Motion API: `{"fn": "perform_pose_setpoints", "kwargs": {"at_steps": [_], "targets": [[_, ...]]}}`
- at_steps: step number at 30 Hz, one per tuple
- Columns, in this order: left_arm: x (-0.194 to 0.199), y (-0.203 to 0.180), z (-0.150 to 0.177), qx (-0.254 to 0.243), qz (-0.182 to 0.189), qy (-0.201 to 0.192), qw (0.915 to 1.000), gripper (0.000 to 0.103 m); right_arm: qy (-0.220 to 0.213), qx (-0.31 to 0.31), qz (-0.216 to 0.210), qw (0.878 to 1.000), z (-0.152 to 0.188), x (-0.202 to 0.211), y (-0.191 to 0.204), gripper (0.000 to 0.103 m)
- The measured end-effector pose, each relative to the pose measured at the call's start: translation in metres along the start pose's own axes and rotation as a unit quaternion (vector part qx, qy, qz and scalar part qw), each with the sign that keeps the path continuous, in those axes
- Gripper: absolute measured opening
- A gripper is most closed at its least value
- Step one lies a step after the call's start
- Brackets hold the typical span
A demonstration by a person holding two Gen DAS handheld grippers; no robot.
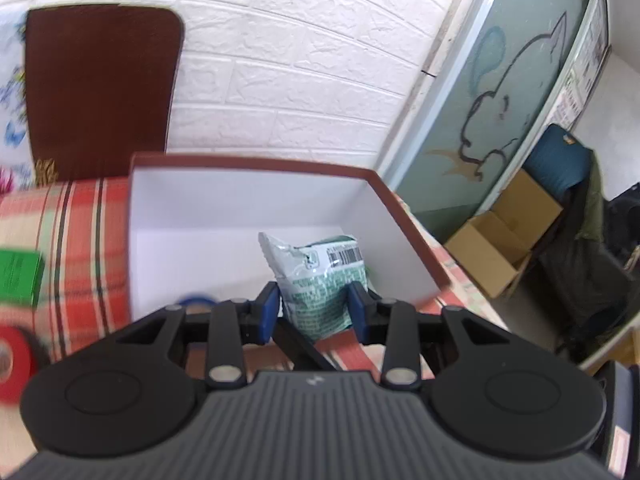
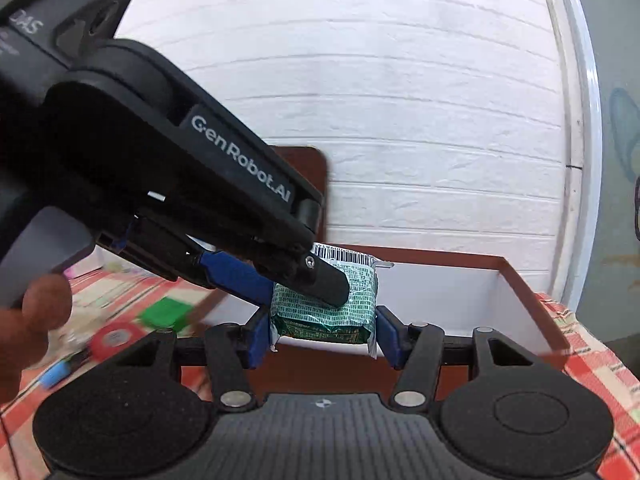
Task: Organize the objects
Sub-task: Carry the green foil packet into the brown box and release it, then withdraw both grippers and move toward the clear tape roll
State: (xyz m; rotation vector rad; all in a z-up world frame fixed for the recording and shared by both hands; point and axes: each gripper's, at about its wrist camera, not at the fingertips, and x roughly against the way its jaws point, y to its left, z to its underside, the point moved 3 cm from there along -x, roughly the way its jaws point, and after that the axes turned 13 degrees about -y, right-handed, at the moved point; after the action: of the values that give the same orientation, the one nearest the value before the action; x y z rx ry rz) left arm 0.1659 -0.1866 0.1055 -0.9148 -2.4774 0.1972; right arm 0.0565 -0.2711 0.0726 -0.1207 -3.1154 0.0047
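Note:
A green and white snack packet (image 1: 324,280) sits between the blue pads of my left gripper (image 1: 316,308), which is shut on it over the near edge of a brown box with a white inside (image 1: 248,200). In the right wrist view the same packet (image 2: 328,308) shows between the pads of my right gripper (image 2: 324,336), with the left gripper's black fingers (image 2: 328,284) clamped across it from the left. Both grippers appear to hold the packet above the box's (image 2: 440,292) near wall.
A checked red tablecloth (image 1: 80,240) covers the table. A green box (image 1: 20,276) and a red tape roll (image 1: 12,360) lie at left; they also show in the right wrist view (image 2: 164,314), (image 2: 114,340). A brown chair back (image 1: 100,88) and white brick wall stand behind.

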Motion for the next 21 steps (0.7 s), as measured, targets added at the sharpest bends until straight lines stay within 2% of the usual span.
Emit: {"fn": "perform_pose_setpoints", "kwargs": {"at_steps": [1, 3, 5, 8, 13, 16, 18, 21], "targets": [[-0.011, 0.000, -0.002, -0.014, -0.012, 0.002, 0.9998, 0.041, 0.009, 0.004, 0.003, 1.000, 0.003, -0.011, -0.003, 0.055], [-0.033, 0.002, -0.001, -0.038, -0.059, 0.011, 0.9975, 0.041, 0.037, 0.013, 0.013, 0.999, 0.012, -0.034, -0.008, 0.056], [-0.041, 0.007, 0.004, -0.050, -0.089, 0.018, 0.9946, 0.042, 0.032, -0.006, 0.021, 0.999, 0.014, -0.036, -0.013, 0.061], [-0.028, 0.011, 0.010, -0.051, -0.079, 0.005, 0.9956, 0.047, 0.016, -0.002, 0.018, 1.000, 0.014, -0.019, -0.010, 0.061], [0.004, -0.004, 0.027, -0.087, -0.077, -0.017, 0.9930, 0.053, -0.022, -0.014, 0.025, 0.999, 0.017, 0.027, -0.002, 0.061], [0.029, -0.014, 0.039, -0.117, -0.096, -0.040, 0.9877, 0.052, -0.014, -0.030, 0.021, 0.999, 0.022, 0.051, 0.003, 0.061], [0.041, -0.015, 0.046, -0.124, -0.104, -0.034, 0.9862, 0.052, -0.003, -0.034, 0.007, 0.999, 0.025, 0.066, 0.009, 0.061], [0.052, -0.008, 0.057, -0.118, -0.125, -0.017, 0.9849, 0.052, 0.029, -0.029, -0.017, 0.999, 0.035, 0.066, 0.036, 0.061]]}}
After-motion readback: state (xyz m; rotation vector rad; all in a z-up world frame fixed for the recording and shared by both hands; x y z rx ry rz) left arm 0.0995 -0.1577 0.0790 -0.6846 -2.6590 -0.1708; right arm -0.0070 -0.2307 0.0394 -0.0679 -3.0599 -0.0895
